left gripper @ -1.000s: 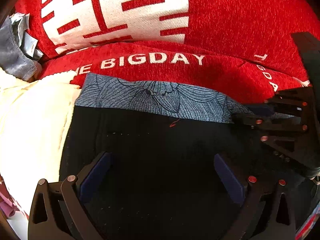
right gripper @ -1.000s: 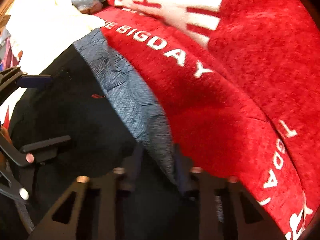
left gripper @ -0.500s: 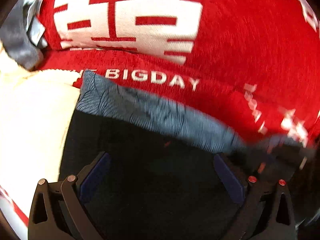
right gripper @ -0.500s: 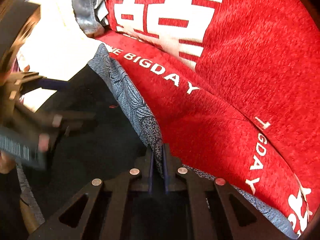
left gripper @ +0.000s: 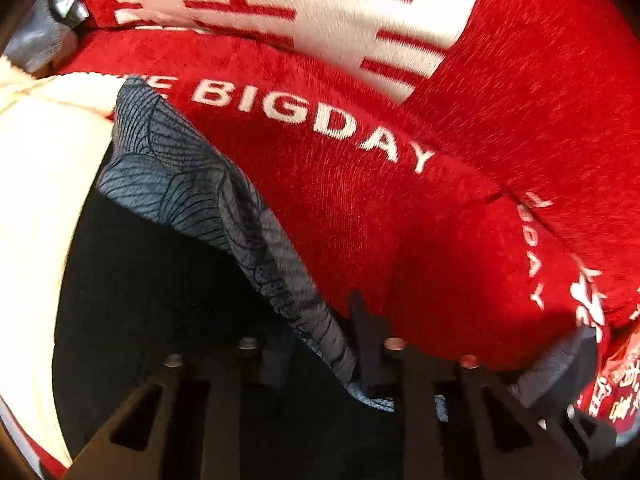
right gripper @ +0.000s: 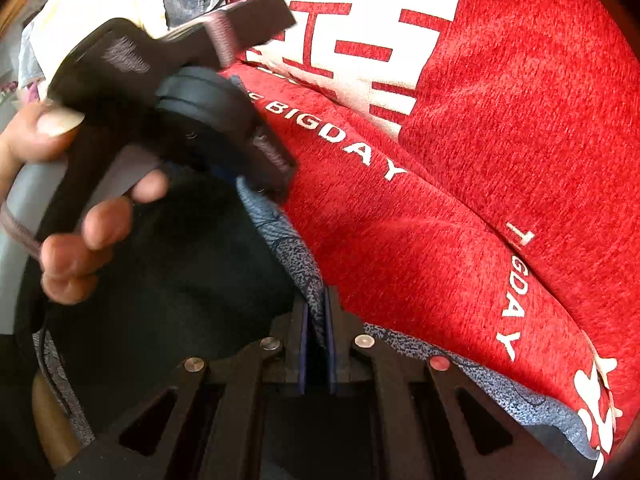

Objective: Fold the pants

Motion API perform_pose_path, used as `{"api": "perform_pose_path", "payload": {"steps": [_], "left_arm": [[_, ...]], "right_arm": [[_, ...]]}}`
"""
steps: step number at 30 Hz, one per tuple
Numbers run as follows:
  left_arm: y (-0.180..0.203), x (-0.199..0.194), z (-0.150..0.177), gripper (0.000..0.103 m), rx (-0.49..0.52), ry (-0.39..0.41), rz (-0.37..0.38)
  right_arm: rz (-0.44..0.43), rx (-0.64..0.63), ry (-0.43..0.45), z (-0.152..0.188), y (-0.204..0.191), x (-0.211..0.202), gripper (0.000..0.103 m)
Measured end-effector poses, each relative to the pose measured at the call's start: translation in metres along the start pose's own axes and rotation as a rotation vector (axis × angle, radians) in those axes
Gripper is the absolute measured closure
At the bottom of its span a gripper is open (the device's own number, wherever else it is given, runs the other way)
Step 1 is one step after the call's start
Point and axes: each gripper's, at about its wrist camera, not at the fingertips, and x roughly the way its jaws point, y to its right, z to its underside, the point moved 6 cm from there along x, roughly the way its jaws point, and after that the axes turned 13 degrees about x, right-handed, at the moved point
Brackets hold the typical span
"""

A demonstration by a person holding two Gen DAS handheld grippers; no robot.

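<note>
The pants are black (left gripper: 160, 300) with a grey-blue leaf-patterned band (left gripper: 192, 184) along their far edge. They lie on a red blanket. My left gripper (left gripper: 320, 344) is nearly closed, with the patterned band between its fingers. My right gripper (right gripper: 316, 320) is shut on the same patterned band (right gripper: 296, 260) further along. In the right wrist view the left gripper body (right gripper: 180, 92) and the hand holding it (right gripper: 80, 240) hang over the black cloth at the left.
The red blanket (left gripper: 400, 220) with white "BIGDAY" lettering fills the back and right. A cream cover (left gripper: 36, 200) lies to the left. A grey garment (left gripper: 40, 32) sits at the far left corner.
My left gripper went from wide open over the black cloth to closing around the patterned band. My right gripper stays shut on the band. Both views have swung to the right.
</note>
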Motion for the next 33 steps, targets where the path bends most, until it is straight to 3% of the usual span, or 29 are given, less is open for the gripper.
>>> {"api": "perform_pose_path", "payload": {"steps": [5, 8, 9, 10, 14, 17, 18, 19, 22, 25, 33], "left_arm": [[0.001, -0.020, 0.016, 0.083, 0.001, 0.026, 0.004], [0.001, -0.026, 0.023, 0.083, 0.020, 0.031, -0.020], [-0.001, -0.026, 0.026, 0.083, 0.020, 0.032, -0.021], [-0.004, -0.028, 0.027, 0.083, 0.014, 0.031, -0.015], [-0.008, -0.031, 0.032, 0.083, 0.001, 0.025, 0.006], [-0.006, -0.034, 0.036, 0.083, 0.009, 0.018, 0.013], [-0.007, -0.036, 0.038, 0.083, 0.013, 0.014, 0.021], [-0.009, -0.041, 0.042, 0.083, 0.017, 0.017, 0.035], [-0.007, -0.058, 0.049, 0.083, 0.034, 0.058, 0.060], [-0.003, -0.078, 0.062, 0.083, 0.042, 0.098, 0.103], [-0.004, -0.113, 0.121, 0.083, 0.052, 0.160, 0.148]], "right_arm": [[0.020, 0.022, -0.018, -0.004, 0.001, 0.003, 0.091], [0.033, 0.014, -0.007, -0.003, 0.004, -0.010, 0.051], [0.068, -0.014, 0.016, -0.004, 0.007, -0.014, 0.027], [0.085, -0.039, 0.027, -0.001, 0.008, -0.016, 0.020], [0.106, -0.084, -0.093, 0.002, 0.027, 0.012, 0.020], [0.060, -0.056, -0.169, 0.001, 0.035, 0.029, 0.022], [0.040, -0.044, -0.182, 0.001, 0.036, 0.030, 0.038], [0.018, -0.040, -0.195, 0.002, 0.034, 0.029, 0.069], [-0.001, -0.037, -0.137, 0.006, 0.025, 0.003, 0.079], [0.030, -0.029, -0.094, 0.019, 0.014, -0.023, 0.084], [0.170, -0.012, 0.043, 0.058, -0.031, -0.083, 0.085]]}}
